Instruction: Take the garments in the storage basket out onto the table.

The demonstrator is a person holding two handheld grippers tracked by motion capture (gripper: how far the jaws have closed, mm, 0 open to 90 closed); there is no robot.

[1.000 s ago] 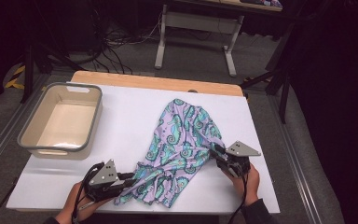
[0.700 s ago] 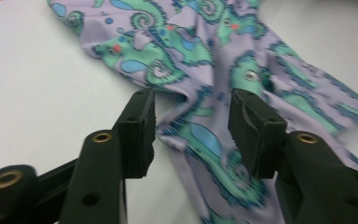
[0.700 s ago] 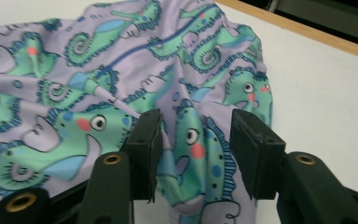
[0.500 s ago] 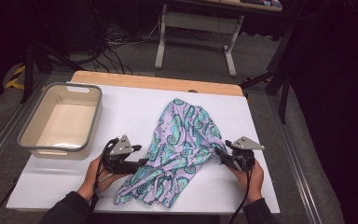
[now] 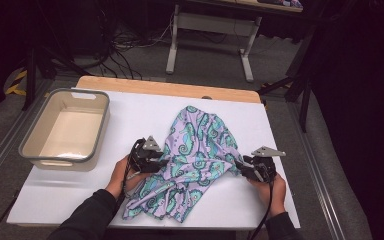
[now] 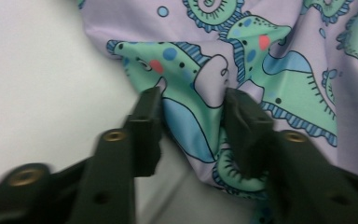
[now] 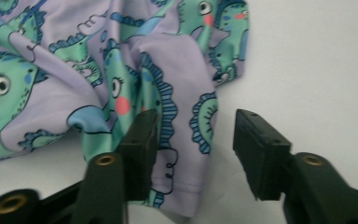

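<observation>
One patterned cloth [image 5: 195, 150] and one tub [image 5: 65, 131] sit on the desk [image 5: 280, 150]; the left tool [image 5: 155, 161] pinches a cloth fold, the right tool [image 5: 242, 167] gapes, both just closing.

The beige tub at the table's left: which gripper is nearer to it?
Left. The left gripper sits at the patterned cloth's left edge, just right of the beige tub. The right gripper is at the cloth's right edge, with the cloth between it and the tub.
</observation>
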